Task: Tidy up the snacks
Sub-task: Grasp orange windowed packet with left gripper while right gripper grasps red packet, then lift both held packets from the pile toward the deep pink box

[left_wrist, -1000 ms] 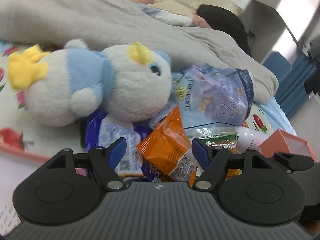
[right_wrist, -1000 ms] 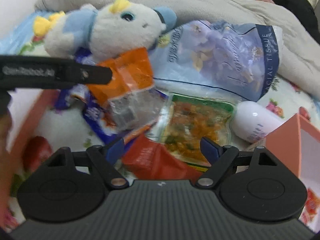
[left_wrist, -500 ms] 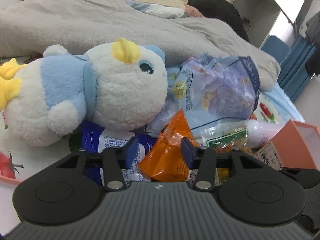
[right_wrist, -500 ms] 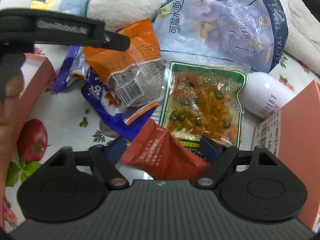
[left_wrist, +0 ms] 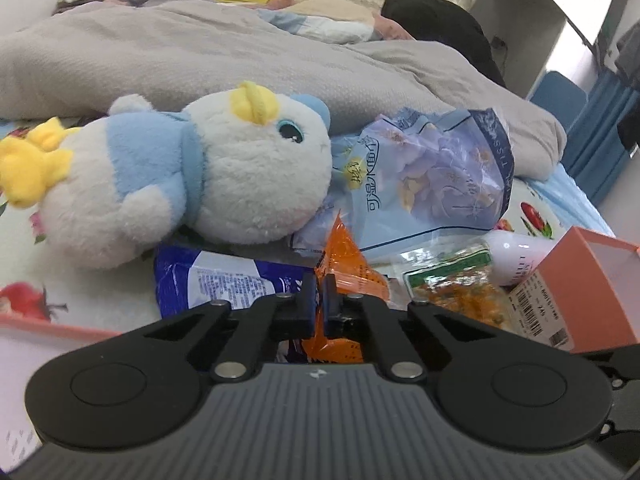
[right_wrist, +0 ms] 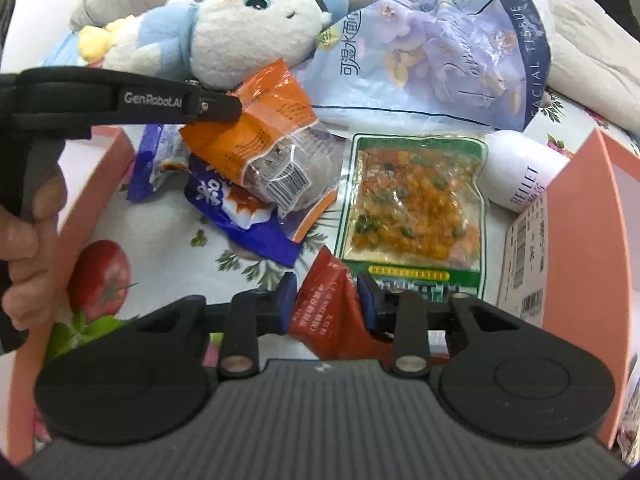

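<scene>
On the bed, left gripper [left_wrist: 319, 300] fingers clamp the orange snack packet [left_wrist: 344, 264] at 5 o'clock of the plush toy [left_wrist: 180, 176]. Right gripper [right_wrist: 326, 300] fingers are closing, red packet [right_wrist: 326, 300] between them.

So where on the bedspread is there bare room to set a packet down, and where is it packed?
Bare bedspread lies between the left pink box and the blue packet; both pink boxes, left and right, show open interiors. It is crowded in the middle: orange packet, green pouch, white bottle, tissue pack and plush touch or overlap.
</scene>
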Motion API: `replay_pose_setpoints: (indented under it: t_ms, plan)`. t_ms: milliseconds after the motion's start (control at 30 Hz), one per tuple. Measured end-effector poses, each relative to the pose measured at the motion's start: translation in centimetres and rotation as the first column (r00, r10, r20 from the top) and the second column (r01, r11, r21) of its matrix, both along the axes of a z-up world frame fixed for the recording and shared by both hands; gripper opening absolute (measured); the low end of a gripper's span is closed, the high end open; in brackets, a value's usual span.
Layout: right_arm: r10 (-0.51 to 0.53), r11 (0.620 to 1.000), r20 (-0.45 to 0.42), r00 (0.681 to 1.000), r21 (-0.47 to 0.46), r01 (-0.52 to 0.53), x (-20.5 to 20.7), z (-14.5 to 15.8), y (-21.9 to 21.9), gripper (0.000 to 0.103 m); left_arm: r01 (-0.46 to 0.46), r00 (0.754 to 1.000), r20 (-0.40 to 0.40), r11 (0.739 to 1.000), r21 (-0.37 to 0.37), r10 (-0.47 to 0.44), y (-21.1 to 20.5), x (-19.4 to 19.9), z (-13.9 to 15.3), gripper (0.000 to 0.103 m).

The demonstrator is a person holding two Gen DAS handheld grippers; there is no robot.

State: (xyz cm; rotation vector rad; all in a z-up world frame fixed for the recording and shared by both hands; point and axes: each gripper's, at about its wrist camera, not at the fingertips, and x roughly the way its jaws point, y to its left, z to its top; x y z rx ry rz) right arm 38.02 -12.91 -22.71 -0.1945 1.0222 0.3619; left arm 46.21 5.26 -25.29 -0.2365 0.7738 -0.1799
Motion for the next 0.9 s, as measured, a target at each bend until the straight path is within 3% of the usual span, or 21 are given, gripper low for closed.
replay_pose_setpoints:
  t_ms: [300, 633, 900]
  plan:
    - [-0.066, 0.993, 0.016, 0.998, 0.097, 0.064, -3.9, 3.0, -1.0, 0.036, -0.074, 0.997, -0.004, 0.996, -0.053, 0.074, 0.5, -4.2, 2.0, 0.002]
    - [-0.115, 0.975, -0.035, 0.993, 0.186, 0.120, -8.2, 3.6, -1.9, 0.036, -0.122, 0.992, -0.030, 0.991, -0.061, 0.120, -0.3, -10.2, 3.2, 0.002]
    - [-0.128, 0.968, -0.027, 0.991, 0.215, 0.131, -11.5, 4.7, -3.1, 0.036, -0.146, 0.988, -0.055, 0.987, -0.074, 0.142, -1.2, -14.7, 4.5, 0.002]
